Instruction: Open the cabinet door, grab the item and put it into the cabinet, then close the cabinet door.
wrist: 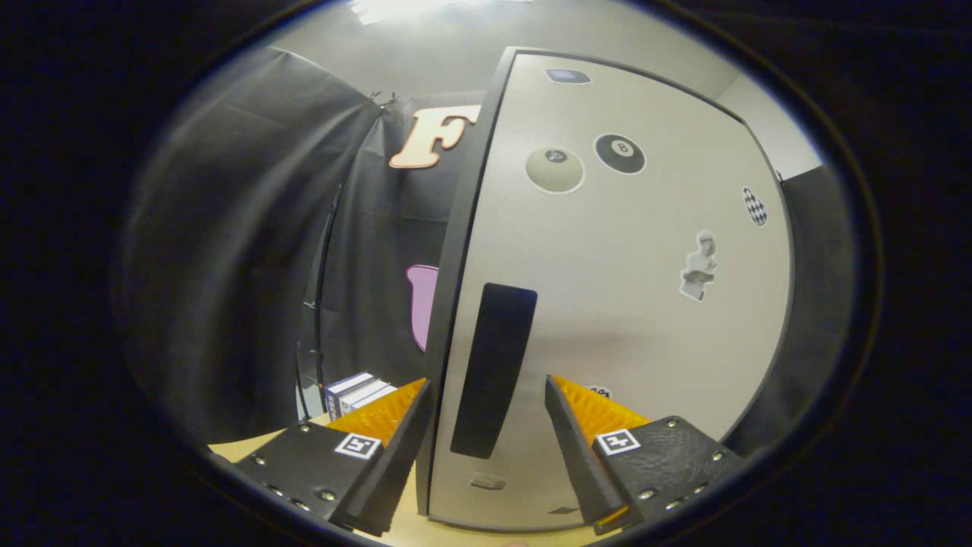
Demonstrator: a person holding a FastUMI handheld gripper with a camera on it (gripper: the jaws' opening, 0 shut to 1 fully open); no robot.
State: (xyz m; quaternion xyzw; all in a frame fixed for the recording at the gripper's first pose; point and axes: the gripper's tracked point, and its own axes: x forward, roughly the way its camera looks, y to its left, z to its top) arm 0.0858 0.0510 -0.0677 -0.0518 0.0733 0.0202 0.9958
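A pale cabinet door with several stickers stands upright close in front of me. Its dark vertical handle recess runs down near the door's left edge. My gripper is open, and the handle's lower part lies between the fingers. The left fingertip is at the door's dark left edge; the right fingertip is in front of the door face. I cannot tell whether either finger touches the door. A small blue and white box rests on the table beyond the left finger.
The cabinet stands on a light wooden table. Black booth cloth hangs to the left and behind, and a dark cabinet side shows at the door's right.
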